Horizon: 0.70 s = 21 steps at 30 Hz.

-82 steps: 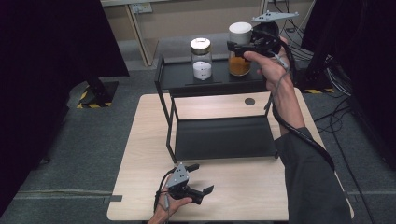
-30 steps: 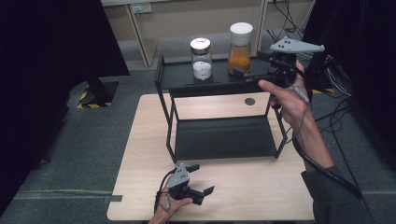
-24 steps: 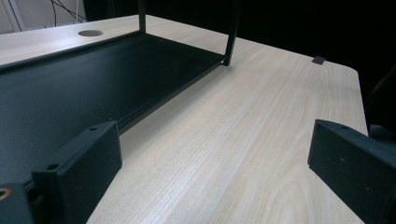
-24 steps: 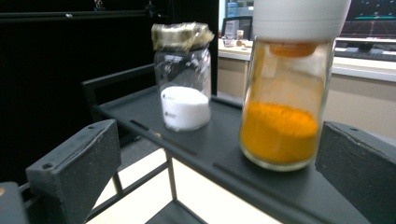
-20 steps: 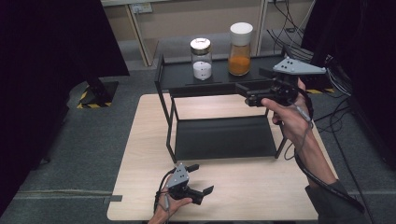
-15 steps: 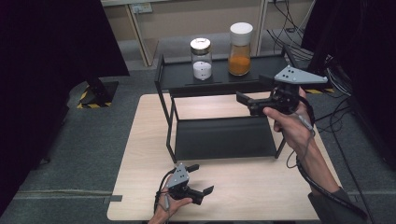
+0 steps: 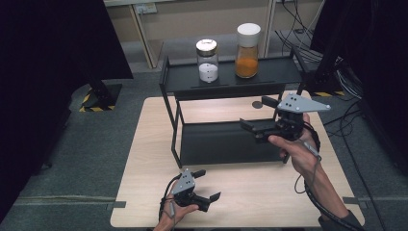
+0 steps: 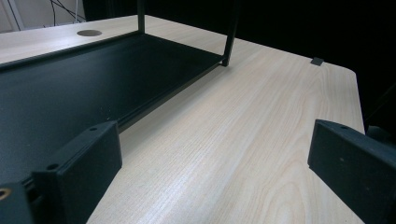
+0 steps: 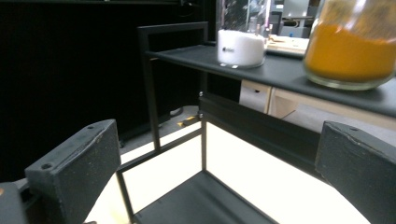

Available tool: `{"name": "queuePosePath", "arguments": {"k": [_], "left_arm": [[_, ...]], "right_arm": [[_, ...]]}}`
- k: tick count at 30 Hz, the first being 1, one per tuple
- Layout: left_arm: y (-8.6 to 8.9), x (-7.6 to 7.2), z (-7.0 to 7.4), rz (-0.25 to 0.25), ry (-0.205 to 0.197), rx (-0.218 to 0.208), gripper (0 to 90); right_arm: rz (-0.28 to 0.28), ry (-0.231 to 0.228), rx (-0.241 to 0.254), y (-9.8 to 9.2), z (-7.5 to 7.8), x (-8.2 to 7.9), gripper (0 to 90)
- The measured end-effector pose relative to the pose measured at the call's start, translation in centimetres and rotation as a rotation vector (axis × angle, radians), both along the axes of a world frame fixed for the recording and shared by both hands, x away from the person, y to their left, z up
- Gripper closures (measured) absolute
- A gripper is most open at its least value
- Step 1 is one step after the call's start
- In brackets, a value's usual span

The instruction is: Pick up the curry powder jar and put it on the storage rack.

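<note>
High view: the orange jar [image 7: 248, 50] stands on the rack [image 7: 269, 76] top beside the white jar [image 7: 207, 60]. The right gripper [image 7: 262, 130], jaws spread and empty, has withdrawn below the shelf, so placement looks finished. The left gripper [image 7: 204, 185] rests spread near the rack's front.

A pale wood-grain worktop [image 7: 144, 159] with rounded corners stands on a grey carpeted floor [image 7: 91, 154]. A round cable hole [image 7: 257, 104] is cut near its far edge. Dark curtains [image 7: 48, 57] hang along the left side, and more dark drapery [image 7: 380, 72] closes off the right. Behind the worktop runs a beige wall [image 7: 192, 17] with a white socket [image 7: 146, 8] near its top and pale upright frame legs in front of it. A black stand base edged with yellow-and-black hazard tape [image 7: 94, 98] sits on the floor at left, with similar striped tape at right [image 7: 325, 94]. Black cables [image 7: 298, 33] trail across the floor at upper right. Strips of grey tape [image 7: 118, 204] mark the carpet beside the worktop's near corners. The lighting is even and soft.
</note>
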State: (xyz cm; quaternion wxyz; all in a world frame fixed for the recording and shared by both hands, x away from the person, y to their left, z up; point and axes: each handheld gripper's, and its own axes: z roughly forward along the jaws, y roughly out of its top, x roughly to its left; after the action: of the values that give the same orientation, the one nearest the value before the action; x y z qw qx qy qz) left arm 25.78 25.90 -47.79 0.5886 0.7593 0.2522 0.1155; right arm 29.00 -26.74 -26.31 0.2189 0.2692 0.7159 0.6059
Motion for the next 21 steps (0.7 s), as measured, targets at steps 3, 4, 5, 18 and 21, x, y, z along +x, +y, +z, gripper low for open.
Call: {"name": "queuePosePath", "arguments": {"k": [3,4,5,18,21], "left_arm": [[0.0,0.0,0.0,0.001,0.000,-0.001,2.1],[0.0,0.0,0.0,0.002,0.001,-0.001,2.1],[0.0,0.0,0.0,0.002,0.001,-0.001,2.1],[0.1,0.0,0.0,0.007,-0.001,-0.003,2.2],[0.1,-0.1,0.0,0.008,-0.002,-0.003,2.1]], "right_arm": [[0.008,0.000,0.000,0.0,-0.8,-0.3,0.3],[0.008,-0.002,-0.002,0.0,-1.0,-0.4,0.3],[0.006,-0.001,0.000,0.0,-1.3,-0.6,0.3],[0.009,0.031,0.035,-1.1,-4.8,-1.1,0.3],[0.006,0.041,0.032,-1.2,-5.8,-1.2,0.3]]}}
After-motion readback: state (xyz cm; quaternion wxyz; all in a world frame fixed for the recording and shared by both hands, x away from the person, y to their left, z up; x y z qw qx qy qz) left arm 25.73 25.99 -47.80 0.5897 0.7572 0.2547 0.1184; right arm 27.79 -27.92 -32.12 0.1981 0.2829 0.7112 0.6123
